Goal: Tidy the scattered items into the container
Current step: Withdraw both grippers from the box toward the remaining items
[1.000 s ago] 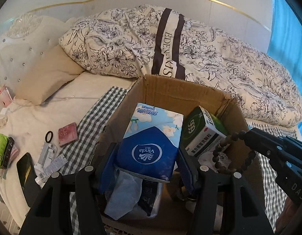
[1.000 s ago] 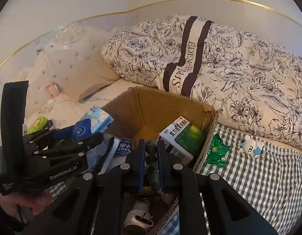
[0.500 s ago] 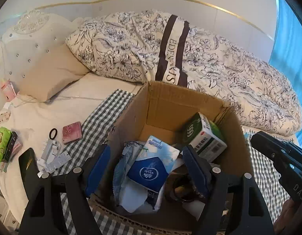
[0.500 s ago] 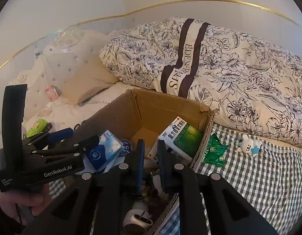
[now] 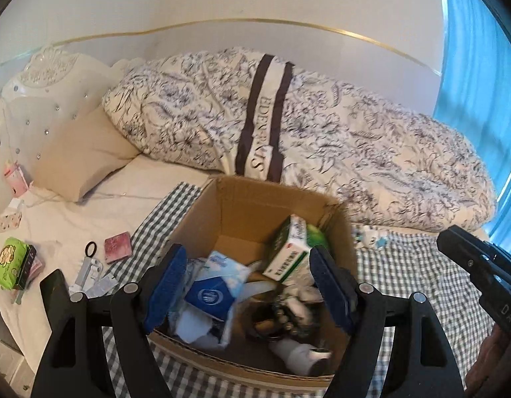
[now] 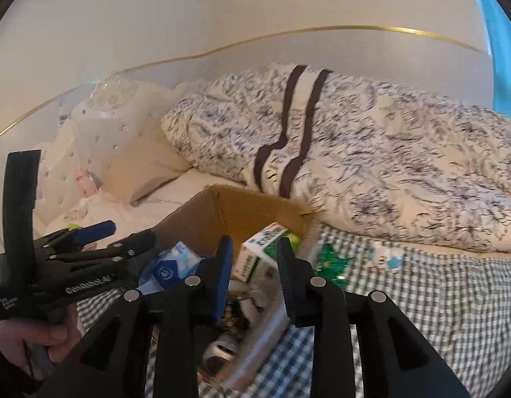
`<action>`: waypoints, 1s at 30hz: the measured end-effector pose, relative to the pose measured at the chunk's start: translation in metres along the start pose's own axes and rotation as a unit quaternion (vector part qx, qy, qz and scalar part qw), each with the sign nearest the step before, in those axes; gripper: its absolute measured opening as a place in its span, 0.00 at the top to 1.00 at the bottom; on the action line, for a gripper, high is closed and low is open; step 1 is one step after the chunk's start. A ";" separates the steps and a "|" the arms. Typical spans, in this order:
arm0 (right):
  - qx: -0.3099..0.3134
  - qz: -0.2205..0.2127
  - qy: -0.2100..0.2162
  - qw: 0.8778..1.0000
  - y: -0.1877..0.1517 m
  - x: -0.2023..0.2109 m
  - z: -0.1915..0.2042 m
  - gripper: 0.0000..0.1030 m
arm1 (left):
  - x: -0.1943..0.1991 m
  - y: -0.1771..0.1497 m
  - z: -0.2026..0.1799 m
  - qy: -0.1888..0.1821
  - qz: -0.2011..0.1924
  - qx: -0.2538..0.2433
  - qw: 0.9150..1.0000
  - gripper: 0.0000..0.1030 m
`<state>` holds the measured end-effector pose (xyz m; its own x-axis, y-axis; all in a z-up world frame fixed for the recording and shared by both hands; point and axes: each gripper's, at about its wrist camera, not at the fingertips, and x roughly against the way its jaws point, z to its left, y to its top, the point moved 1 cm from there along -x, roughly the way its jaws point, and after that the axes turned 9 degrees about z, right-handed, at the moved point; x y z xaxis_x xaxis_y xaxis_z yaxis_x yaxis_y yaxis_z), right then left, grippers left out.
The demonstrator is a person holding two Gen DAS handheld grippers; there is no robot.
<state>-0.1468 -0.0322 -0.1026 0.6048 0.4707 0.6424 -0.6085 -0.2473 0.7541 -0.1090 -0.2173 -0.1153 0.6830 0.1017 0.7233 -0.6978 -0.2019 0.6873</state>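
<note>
2 grippers are held above the cardboard box [image 5: 282,199], and neither is grasping anything: the left gripper [image 5: 247,293] is spread wide over the box's opening, and the right gripper [image 6: 253,277] is parted too, with nothing between its pads. The box is carried by the bed, on a checked cloth [image 5: 421,265] toward the near edge, with the floral duvet [image 5: 354,139] bunched behind it.

Several items are already seen inside the box: a blue tissue pack [image 5: 212,293], a green and white medicine box [image 5: 288,255] leaning on the far right wall, a dark bead bracelet [image 5: 285,315] and a white object [image 5: 298,355] near the front wall (its kind cannot be told).

The task is judged to be well under way but not finished. On the sheet toward the bed's left edge, a green packet [image 5: 8,262], a pink square case [image 5: 117,247], a black hair ring [image 5: 91,249] and some small white pieces [image 5: 89,273] are still left out. On the checked cloth just right of the box, a green foil packet [image 6: 331,263] and a small white and blue toy [image 6: 384,258] are also left. At least 6 things remain to be gathered, so both freed grippers would need to be sent outward next.
</note>
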 end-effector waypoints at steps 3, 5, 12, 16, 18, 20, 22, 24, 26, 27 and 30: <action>-0.013 -0.006 -0.016 1.000 -0.004 0.018 -0.020 0.72 | 0.007 -0.001 -0.013 -0.003 -0.005 -0.008 1.000 0.23; -0.018 -0.007 -0.025 1.000 -0.006 0.029 -0.032 0.72 | 0.011 -0.003 -0.021 -0.009 -0.005 -0.006 1.000 0.23; -0.030 -0.029 -0.043 0.998 -0.010 0.069 -0.057 0.60 | 0.029 -0.006 -0.054 -0.022 -0.018 -0.021 0.999 0.23; -0.024 -0.032 -0.046 0.998 -0.014 0.082 -0.062 0.60 | 0.033 -0.006 -0.074 -0.032 -0.021 -0.027 0.999 0.23; -0.022 -0.032 -0.049 0.998 -0.015 0.086 -0.067 0.59 | 0.032 -0.008 -0.083 -0.037 -0.020 -0.033 0.999 0.23; -0.024 -0.031 -0.051 0.998 -0.016 0.090 -0.074 0.56 | 0.028 -0.011 -0.092 -0.035 -0.017 -0.042 0.998 0.23; -0.022 -0.025 -0.050 0.998 -0.019 0.091 -0.082 0.49 | 0.024 -0.013 -0.101 -0.037 -0.012 -0.045 0.998 0.23; -0.015 -0.021 -0.056 0.998 -0.021 0.092 -0.088 0.49 | 0.022 -0.015 -0.110 -0.038 -0.011 -0.050 0.998 0.23; -0.021 -0.021 -0.058 0.998 -0.025 0.094 -0.098 0.49 | 0.019 -0.016 -0.120 -0.041 -0.010 -0.057 0.998 0.23; -0.025 -0.021 -0.056 0.998 -0.026 0.094 -0.102 0.49 | 0.018 -0.016 -0.125 -0.042 -0.010 -0.059 0.997 0.23; -0.031 -0.021 -0.058 0.998 -0.030 0.095 -0.114 0.49 | 0.013 -0.016 -0.138 -0.048 -0.009 -0.066 0.997 0.23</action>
<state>-0.1297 0.1167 -0.0794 0.6844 0.3772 0.6240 -0.6093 -0.1742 0.7736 -0.1187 -0.0784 -0.1078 0.7088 0.0099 0.7054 -0.7031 -0.0706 0.7075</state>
